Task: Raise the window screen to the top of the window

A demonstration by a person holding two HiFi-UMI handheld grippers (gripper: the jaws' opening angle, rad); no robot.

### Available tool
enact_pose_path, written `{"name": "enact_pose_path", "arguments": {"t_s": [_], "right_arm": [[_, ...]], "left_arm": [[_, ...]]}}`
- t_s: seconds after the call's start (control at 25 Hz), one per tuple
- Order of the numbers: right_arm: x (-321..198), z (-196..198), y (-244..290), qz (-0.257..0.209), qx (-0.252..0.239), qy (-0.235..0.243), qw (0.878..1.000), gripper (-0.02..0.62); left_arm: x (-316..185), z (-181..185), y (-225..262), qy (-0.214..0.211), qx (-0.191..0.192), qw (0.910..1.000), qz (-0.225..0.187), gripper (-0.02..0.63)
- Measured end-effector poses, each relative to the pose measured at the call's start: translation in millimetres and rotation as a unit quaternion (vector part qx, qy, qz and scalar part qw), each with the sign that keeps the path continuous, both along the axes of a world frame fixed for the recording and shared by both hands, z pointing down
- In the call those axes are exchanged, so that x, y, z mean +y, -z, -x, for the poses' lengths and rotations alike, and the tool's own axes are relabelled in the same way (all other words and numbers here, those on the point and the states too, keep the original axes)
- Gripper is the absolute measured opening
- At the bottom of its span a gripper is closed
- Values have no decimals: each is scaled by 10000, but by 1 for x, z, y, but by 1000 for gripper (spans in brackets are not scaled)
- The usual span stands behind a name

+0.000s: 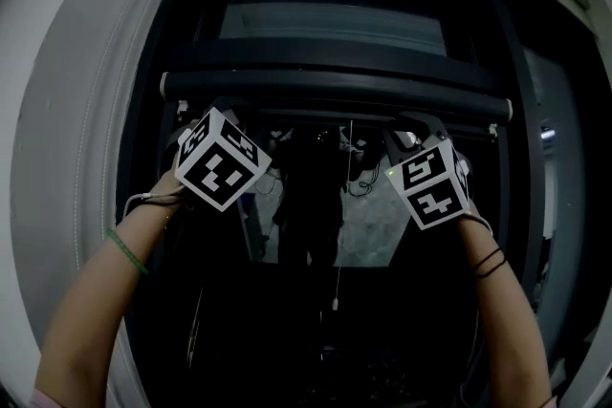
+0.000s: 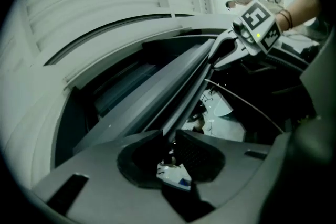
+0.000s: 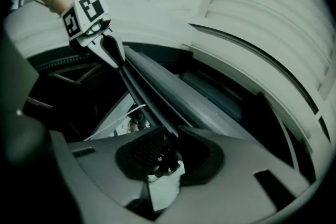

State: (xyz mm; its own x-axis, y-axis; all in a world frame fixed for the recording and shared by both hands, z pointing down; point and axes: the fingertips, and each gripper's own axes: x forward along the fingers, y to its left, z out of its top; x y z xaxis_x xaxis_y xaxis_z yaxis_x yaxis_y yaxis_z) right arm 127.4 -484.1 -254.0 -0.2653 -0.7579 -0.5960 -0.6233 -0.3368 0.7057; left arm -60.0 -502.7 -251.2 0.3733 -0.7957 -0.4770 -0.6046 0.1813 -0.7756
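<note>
Window screen: dark, with its bottom rail lying level, long axis side to side across the window opening. In the head view it sits in the upper half of the opening. A greyish band shows above it, so I judge there is upward travel yet to make.

Left gripper: mine, jaws closed on the rail's lower lip near its left end. In the left gripper view the rail runs from the jaws up and rightward to the other gripper.

Right gripper: mine, jaws likewise clamped on the same lip near the right end. In the right gripper view the rail runs off up and leftward.

Relation for the lift: the rail lies directly above both grippers, held at two points well apart and roughly level, each hand about equally near its own end. I judge the push must go straight up on both sides together, or the rail may cock in its tracks.

Pull cord: thin and pale, hanging between my forearms.

Window frame: pale curved surround.
</note>
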Motion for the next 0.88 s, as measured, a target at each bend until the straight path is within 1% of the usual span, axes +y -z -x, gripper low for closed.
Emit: {"name": "enact_pose_path", "arguments": {"t_s": [0.08,0.2,0.28,0.4,0.52,0.64,0.76,0.88], "right_arm": [[3,5,-15,200,-262,393,9987,72],[11,12,-41,386,-506,927,9937,72],[16,14,-64,524,-586,1160,9901,72],[24,18,-103,748,-664,1439,9845,72],[32,18,-146,1003,-754,1649,9783,72],[40,17,-190,1280,-913,1869,9697,72],[51,12,-245,1580,-1076,2009,9608,72],[71,3,-316,1968,-1248,2062,9504,72]], "left_arm": [[3,-5,-19,-359,157,9990,227,66],[8,-12,-56,-624,129,9972,389,67],[13,-18,-85,-788,81,9955,514,66],[20,-23,-133,-1085,275,9899,870,66],[33,-30,-176,-1409,511,9817,1173,66],[51,-36,-217,-1691,718,9733,1378,66],[74,-43,-264,-1973,1045,9604,1665,67],[99,-51,-327,-2099,1318,9460,2088,66]]}}
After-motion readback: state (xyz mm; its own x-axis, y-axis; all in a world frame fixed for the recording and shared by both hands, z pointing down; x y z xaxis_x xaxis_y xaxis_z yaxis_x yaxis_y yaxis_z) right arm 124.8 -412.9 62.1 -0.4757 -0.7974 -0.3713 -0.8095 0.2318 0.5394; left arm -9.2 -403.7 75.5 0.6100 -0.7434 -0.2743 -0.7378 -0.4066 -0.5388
